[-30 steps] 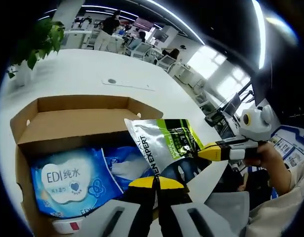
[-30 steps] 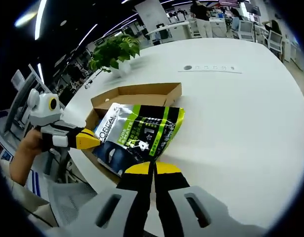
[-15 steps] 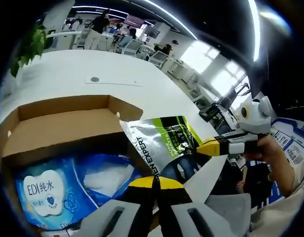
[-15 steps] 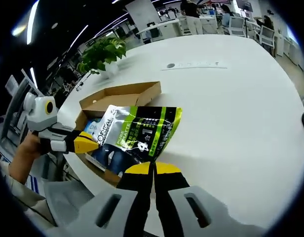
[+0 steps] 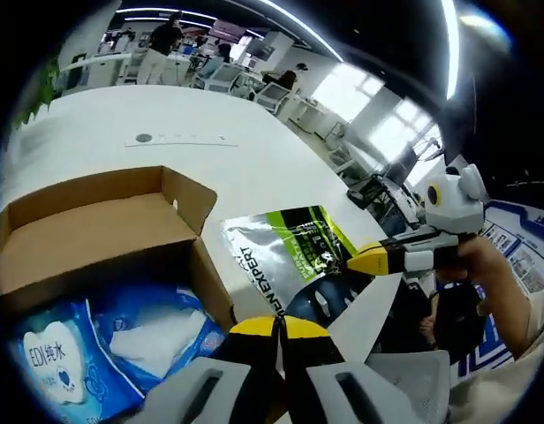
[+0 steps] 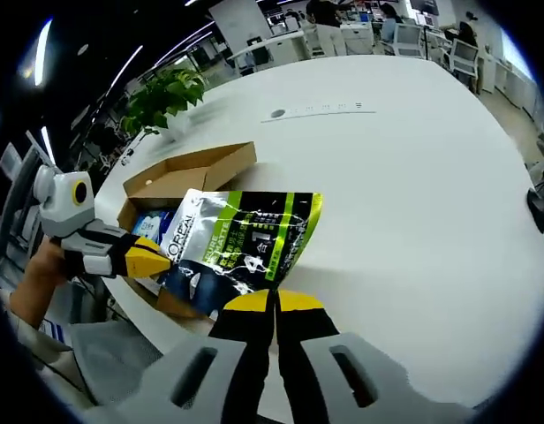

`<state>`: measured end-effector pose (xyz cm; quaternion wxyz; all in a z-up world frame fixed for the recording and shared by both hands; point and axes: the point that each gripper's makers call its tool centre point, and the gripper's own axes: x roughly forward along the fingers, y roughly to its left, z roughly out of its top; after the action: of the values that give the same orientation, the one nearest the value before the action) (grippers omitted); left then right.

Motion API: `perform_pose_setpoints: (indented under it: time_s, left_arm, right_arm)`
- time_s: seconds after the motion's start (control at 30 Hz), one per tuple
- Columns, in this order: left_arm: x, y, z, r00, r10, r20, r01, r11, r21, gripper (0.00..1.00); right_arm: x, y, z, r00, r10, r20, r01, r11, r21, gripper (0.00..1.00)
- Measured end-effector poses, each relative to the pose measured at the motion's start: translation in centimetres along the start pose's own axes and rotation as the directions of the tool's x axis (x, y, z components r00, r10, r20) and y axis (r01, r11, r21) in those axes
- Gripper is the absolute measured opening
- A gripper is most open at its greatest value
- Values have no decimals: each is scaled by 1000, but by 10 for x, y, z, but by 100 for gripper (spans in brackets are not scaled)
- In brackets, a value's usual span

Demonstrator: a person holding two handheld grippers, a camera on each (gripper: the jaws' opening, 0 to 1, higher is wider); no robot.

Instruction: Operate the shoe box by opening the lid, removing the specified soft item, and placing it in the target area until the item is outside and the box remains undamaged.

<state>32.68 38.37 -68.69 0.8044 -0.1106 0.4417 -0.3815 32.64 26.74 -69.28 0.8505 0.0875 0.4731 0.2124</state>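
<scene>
- White bench (image 6: 413,177) w/ open shoe box (image 5: 86,234).
- Pouch (image 6: 241,238) held clear of box, above bench edge.
- Left gripper (image 5: 276,331) & right gripper (image 6: 274,305): jaws clamped on pouch edges.

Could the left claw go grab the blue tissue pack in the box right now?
Probably not yet. The left claw is shut on the silver and green pouch, as is the right claw. The blue tissue pack lies uncovered in the open box, so letting go of the pouch comes first.
</scene>
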Motion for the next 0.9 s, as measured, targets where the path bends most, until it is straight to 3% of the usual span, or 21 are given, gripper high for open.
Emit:
perform_pose_setpoints:
  time_s: [0.37, 0.73, 0.9]
  left_arm:
    - [23, 1, 10, 999, 16, -36, -14, 999, 37, 0]
    - [43, 12, 18, 995, 81, -63, -77, 995, 64, 0]
    - [50, 14, 17, 989, 115, -91, -102, 986, 129, 0]
  right_arm:
    - [12, -24, 6, 999, -53, -10, 53, 999, 9, 0]
    - [34, -42, 6, 993, -114, -33, 114, 993, -16, 0]
    - [43, -48, 1, 991, -122, -49, 122, 993, -2, 0]
